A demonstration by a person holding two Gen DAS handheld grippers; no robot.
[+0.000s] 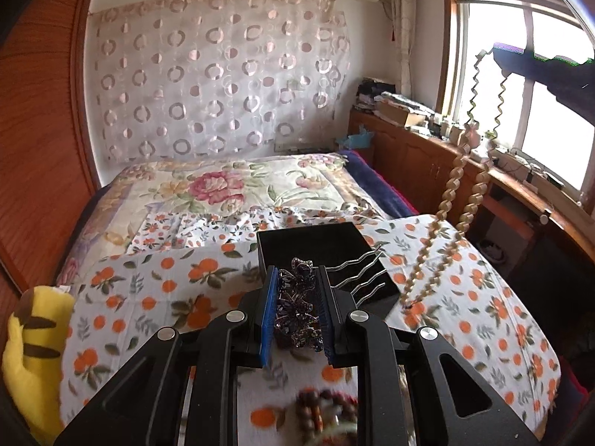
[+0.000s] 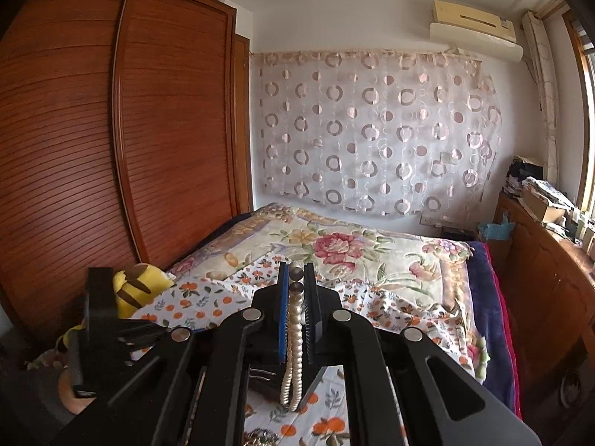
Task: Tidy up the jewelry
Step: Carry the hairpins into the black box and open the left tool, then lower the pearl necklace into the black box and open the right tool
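While the left gripper (image 1: 296, 310) hangs over the orange-print cloth (image 1: 156, 297), its two blue-padded fingers (image 1: 268, 319) are clamped on one dark jewelled butterfly hair clip (image 1: 297, 308). The clip sits squarely between the pads, from near the tips back toward the base, its far wing poking just past the tips.

Just beyond the tips: one open black box (image 1: 316, 245) on the cloth, a plain dark hollow. Three wavy silver prongs (image 1: 362, 273) show to the right of the right finger, over the box's right part; what they join to is hidden behind the finger.

Right gripper (image 2: 296, 278): fingers nearly together, pinching one pearl necklace (image 2: 295, 319). A dark bead and the clasp lie at the tips; the doubled strand runs back between the pads and drops below them. From the left wrist view the same necklace hangs as two long twisting strands (image 1: 452, 186) from the raised right gripper at upper right, the low end reaching the cloth beside the box.

One heap of reddish-brown beads (image 1: 323, 405), blurred, lies on the cloth under the left gripper.

Farther out: one yellow striped plush toy (image 1: 31, 353) at the cloth's left edge, a floral bedspread (image 1: 223, 182), one wooden wardrobe (image 2: 111, 130).
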